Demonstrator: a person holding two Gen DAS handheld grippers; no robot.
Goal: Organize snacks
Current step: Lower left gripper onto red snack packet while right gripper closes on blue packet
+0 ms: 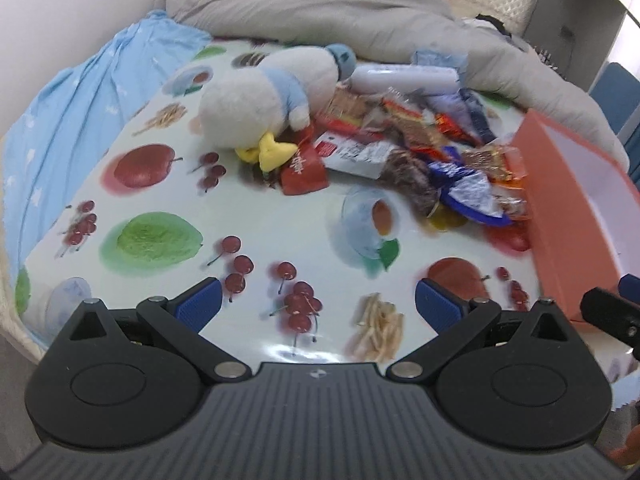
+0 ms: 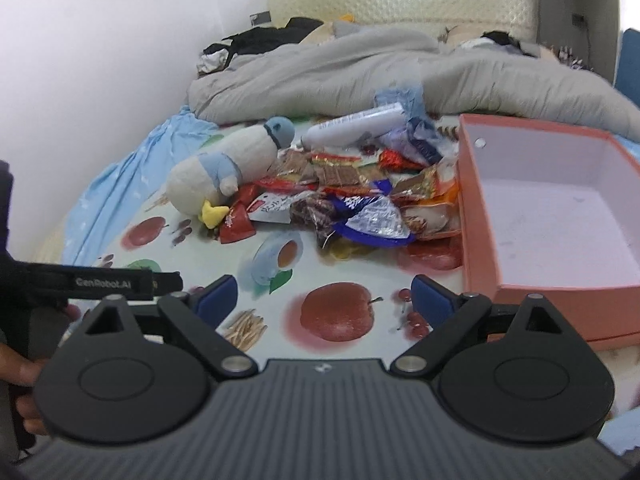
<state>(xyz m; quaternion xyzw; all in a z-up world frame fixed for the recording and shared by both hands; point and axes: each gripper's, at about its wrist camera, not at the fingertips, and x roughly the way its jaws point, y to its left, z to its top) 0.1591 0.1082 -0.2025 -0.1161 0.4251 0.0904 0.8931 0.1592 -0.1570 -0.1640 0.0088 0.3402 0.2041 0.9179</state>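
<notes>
Snacks [image 2: 356, 196] lie in one loose heap on a fruit-print cloth [image 2: 336, 276], ahead of both claws and well apart from their tips; the wrappers overlap too much to count, though one red pack [image 2: 237, 226], one white tube [image 2: 352, 125] and one blue-and-silver pouch [image 2: 374, 220] stand out. One plush duck [image 2: 224, 168] lies on its side just left of the heap, its yellow bill touching the red pack.

One salmon box [image 2: 480, 240] (open top, pale inside, nothing in it) sits ahead and to the right of the right claw [image 2: 324, 300], its left wall touching the heap's right edge. In the left wrist view the same box [image 1: 560, 220] stands at the far right.

Right claw: jaws spread wide, nothing between the two blue pads, only the printed apple on the cloth below. Left claw [image 1: 318, 300]: jaws equally wide apart, gripping nothing, over printed cherries.

One grey duvet [image 2: 340, 76] is bunched beyond the heap, and one blue sheet [image 1: 72, 120] shows to the left. A hand [image 2: 24, 368] shows at the right view's left edge.
</notes>
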